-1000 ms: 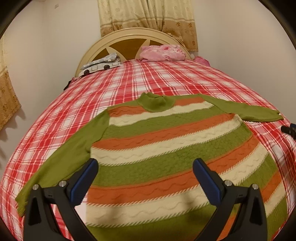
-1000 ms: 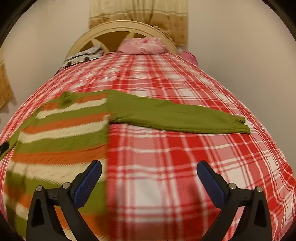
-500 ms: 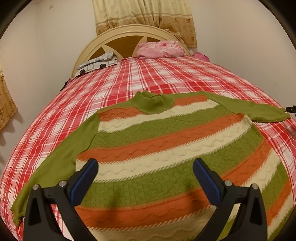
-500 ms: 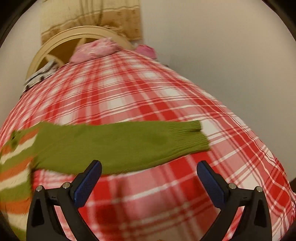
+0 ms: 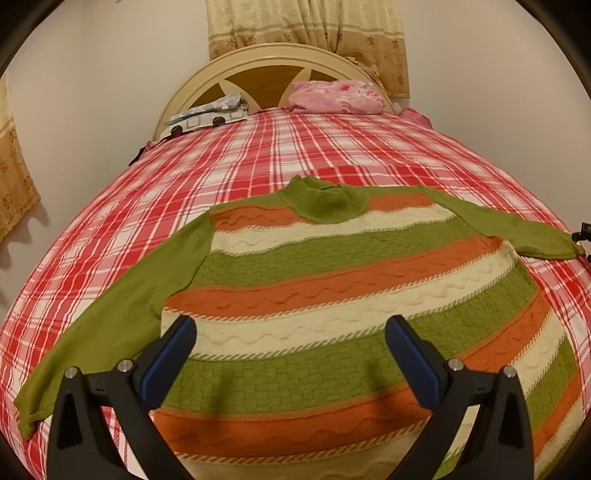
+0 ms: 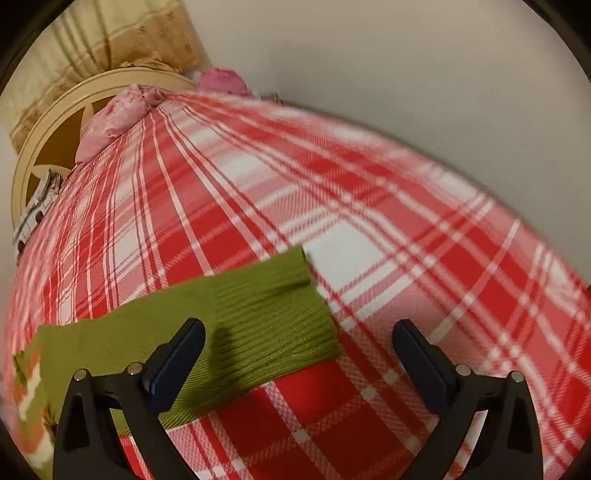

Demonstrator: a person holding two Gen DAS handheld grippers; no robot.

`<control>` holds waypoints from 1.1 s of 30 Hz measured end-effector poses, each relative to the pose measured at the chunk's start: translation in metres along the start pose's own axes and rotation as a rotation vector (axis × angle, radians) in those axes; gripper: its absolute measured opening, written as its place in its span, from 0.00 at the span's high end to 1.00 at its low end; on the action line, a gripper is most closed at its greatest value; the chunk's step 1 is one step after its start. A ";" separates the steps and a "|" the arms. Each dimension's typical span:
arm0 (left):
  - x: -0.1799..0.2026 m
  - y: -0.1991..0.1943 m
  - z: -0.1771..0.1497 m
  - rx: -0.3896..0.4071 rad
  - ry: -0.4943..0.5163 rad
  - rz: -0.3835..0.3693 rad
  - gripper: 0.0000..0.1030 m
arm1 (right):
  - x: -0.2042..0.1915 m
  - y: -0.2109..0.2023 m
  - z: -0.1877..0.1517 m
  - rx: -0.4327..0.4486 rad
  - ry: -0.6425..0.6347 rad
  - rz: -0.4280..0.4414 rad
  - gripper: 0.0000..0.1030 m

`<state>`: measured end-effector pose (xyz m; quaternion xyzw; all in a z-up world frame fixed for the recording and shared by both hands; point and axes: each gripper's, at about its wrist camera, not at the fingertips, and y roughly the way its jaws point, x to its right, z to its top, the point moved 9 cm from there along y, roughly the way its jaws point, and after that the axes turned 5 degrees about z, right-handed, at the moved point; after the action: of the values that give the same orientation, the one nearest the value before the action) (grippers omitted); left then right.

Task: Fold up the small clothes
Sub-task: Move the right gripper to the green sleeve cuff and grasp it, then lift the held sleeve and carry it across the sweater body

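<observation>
On the bed [image 5: 258,166], which is covered with a red and white checked sheet, a striped sweater [image 5: 332,288] lies flat with its front up. It fills the middle and lower part of the left wrist view, with bands of green, orange and cream, a green collar pointing to the headboard [image 5: 266,70], and both green sleeves spread out to the sides. The left gripper [image 5: 290,347] hangs over the lower part of the sweater body; its jaws are spread wide and hold nothing.

At the right edge of the same view the end of the right sleeve [image 5: 535,240] reaches almost to a small dark part of the other tool. In the right wrist view this sleeve cuff [image 6: 273,317] lies in the lower left of the frame, flat on the sheet. The right gripper [image 6: 299,354] is just above it, jaws spread wide, with the left blue pad [image 6: 177,358] over the ribbed cuff and the right pad over bare sheet. I cannot tell if the pad touches the cloth.

Near the headboard, in the upper part of the frame, there is a pink pillow [image 5: 336,98] and a grey patterned cloth [image 5: 210,116]. Behind it hangs a beige curtain [image 5: 310,26].
</observation>
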<state>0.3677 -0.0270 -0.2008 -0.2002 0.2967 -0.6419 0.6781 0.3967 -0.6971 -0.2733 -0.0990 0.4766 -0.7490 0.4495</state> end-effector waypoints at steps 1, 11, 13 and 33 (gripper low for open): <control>-0.002 0.000 -0.001 -0.002 -0.001 0.003 0.00 | -0.004 0.000 0.000 0.006 -0.025 -0.001 0.07; -0.014 -0.002 -0.011 -0.022 -0.021 0.007 0.00 | -0.046 0.004 -0.004 -0.026 -0.150 0.081 0.76; -0.017 -0.001 -0.012 -0.026 -0.031 0.006 0.00 | -0.058 0.000 -0.007 -0.029 -0.159 0.121 0.77; -0.037 -0.009 -0.024 -0.034 -0.086 -0.016 0.00 | -0.301 -0.107 -0.016 0.069 -0.373 0.514 0.81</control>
<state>0.3457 0.0116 -0.2072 -0.2415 0.2763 -0.6330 0.6816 0.4989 -0.4415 -0.1116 -0.0958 0.3695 -0.5957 0.7067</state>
